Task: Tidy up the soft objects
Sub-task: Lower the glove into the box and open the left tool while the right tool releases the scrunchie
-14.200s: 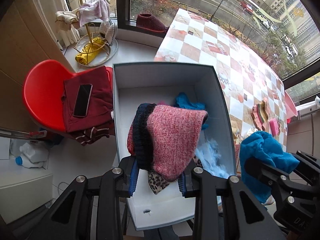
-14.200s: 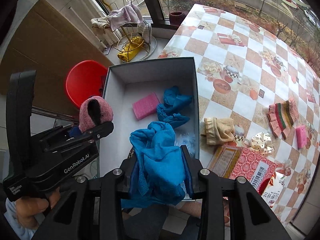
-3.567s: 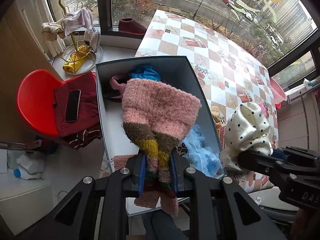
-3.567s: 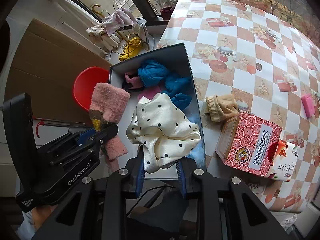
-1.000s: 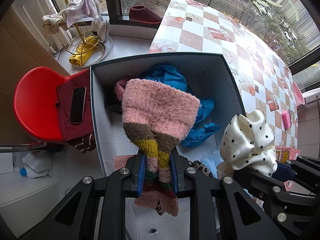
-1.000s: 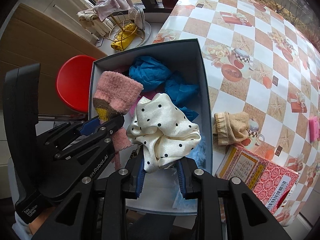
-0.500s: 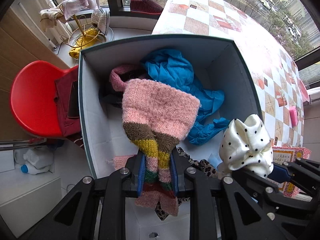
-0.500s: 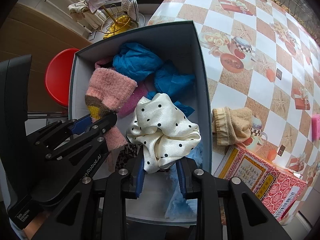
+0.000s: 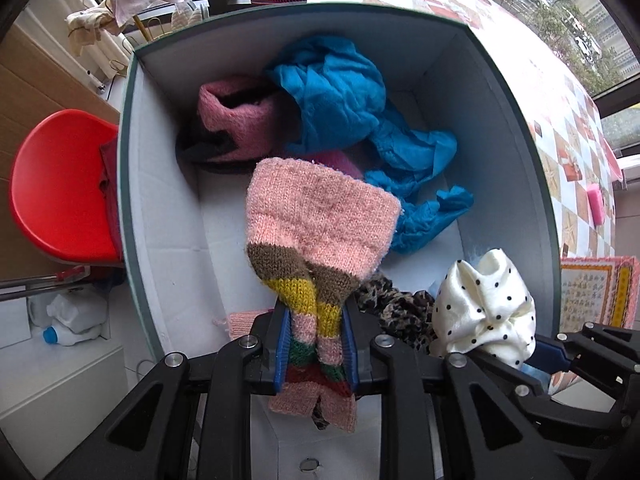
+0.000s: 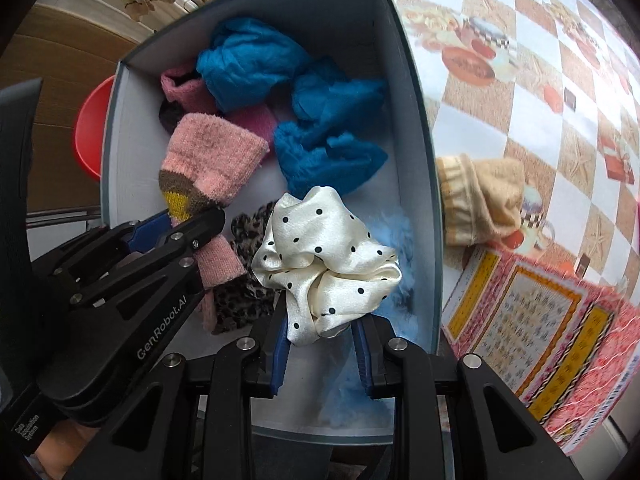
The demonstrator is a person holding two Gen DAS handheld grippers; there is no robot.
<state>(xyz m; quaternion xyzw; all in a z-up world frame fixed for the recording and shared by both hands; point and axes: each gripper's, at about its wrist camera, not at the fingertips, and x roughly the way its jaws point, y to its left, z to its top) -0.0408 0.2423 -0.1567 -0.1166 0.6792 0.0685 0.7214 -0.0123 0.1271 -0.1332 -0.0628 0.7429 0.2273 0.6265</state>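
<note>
We kept the left tool (image 9: 316, 344) clamped on the striped sock (image 9: 316, 232) and the right tool (image 10: 320, 344) on the dotted cloth (image 10: 324, 260), both above the box (image 9: 516, 184) for dropping in.

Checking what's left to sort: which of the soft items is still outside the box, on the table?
The beige knit item, lying on the checked tablecloth just outside the box wall. The others are in the box or held over it.
</note>
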